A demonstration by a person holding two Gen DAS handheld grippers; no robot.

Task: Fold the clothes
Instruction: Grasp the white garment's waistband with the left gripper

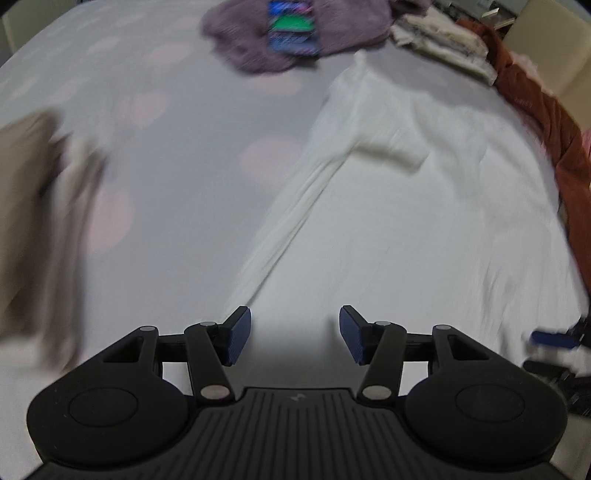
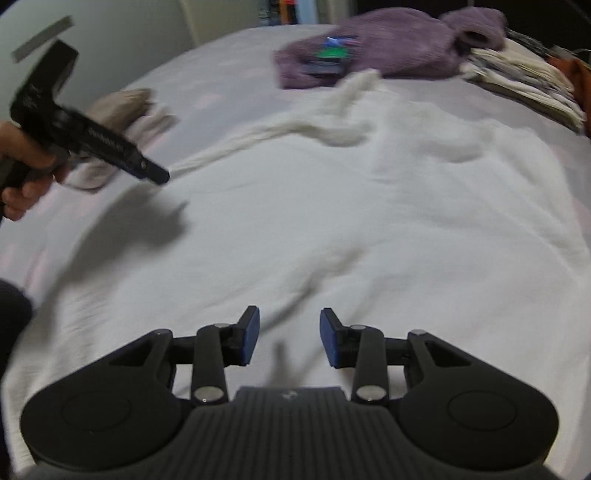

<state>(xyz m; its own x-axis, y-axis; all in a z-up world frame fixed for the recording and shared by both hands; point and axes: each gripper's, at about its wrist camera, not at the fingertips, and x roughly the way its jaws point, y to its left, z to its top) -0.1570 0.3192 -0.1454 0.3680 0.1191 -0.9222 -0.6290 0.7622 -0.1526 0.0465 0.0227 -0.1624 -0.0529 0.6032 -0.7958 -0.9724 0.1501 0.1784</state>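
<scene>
Right wrist view: wide white soft-cotton garment (image 2: pixel 369 206) lies spread on the pale bedsheet (image 2: pixel 229 85); limp and light, best pinched at an edge. Left gripper (image 1: pixel 294 334) and right gripper (image 2: pixel 289 336) hover, jaws spread, empty.

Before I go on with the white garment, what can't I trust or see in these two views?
- White garment: near hem hidden behind the right gripper body; right side cut by the frame edge.
- Beige clothes: motion-blurred in the left wrist view.
- Patch on the purple garment: design unreadable, blurred.
- Left gripper: right wrist view shows it side-on; gap hidden.
</scene>
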